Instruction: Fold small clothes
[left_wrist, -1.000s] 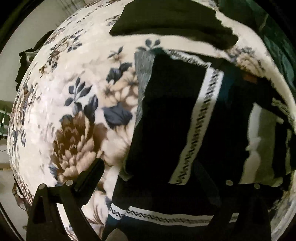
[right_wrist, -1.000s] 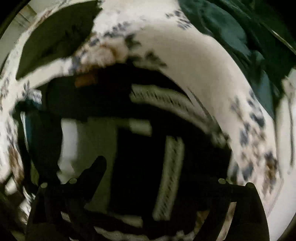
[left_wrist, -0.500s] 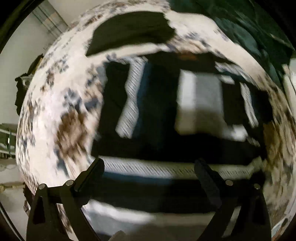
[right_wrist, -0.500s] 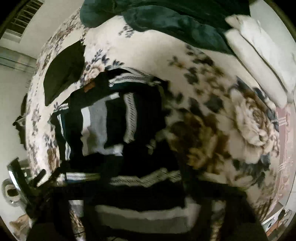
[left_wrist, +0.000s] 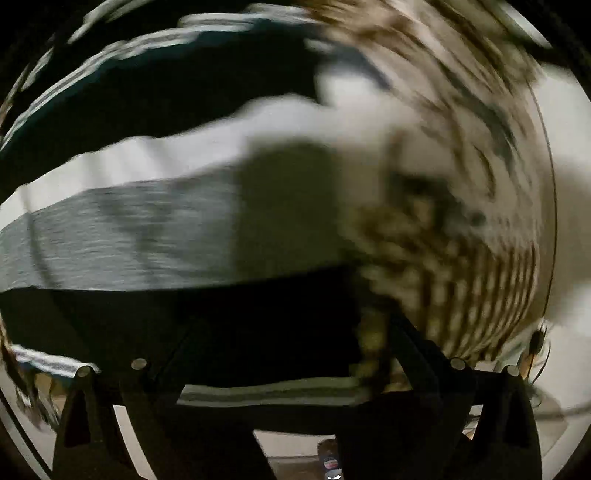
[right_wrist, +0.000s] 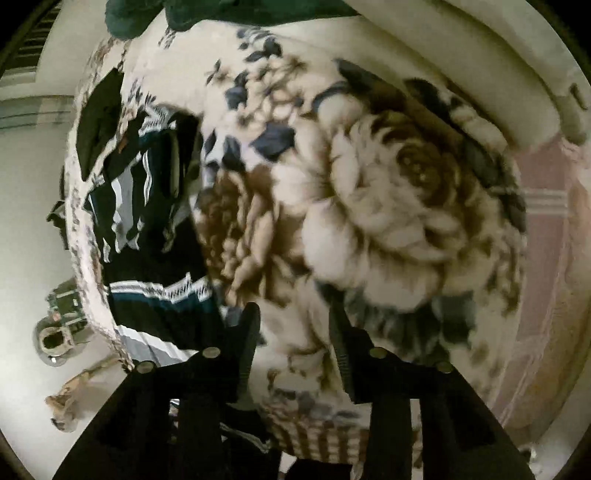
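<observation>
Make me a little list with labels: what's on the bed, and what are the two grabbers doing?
surface: floral blanket covering the bed
garment: dark striped sweater, lying spread on the blanket, left of the right gripper in its own view
other cloth: flat black piece beyond the sweater; green blanket at the far end
left gripper: very close over the sweater's grey and black bands; picture blurred, grip unclear
right gripper: open, over bare blanket, holding nothing
</observation>
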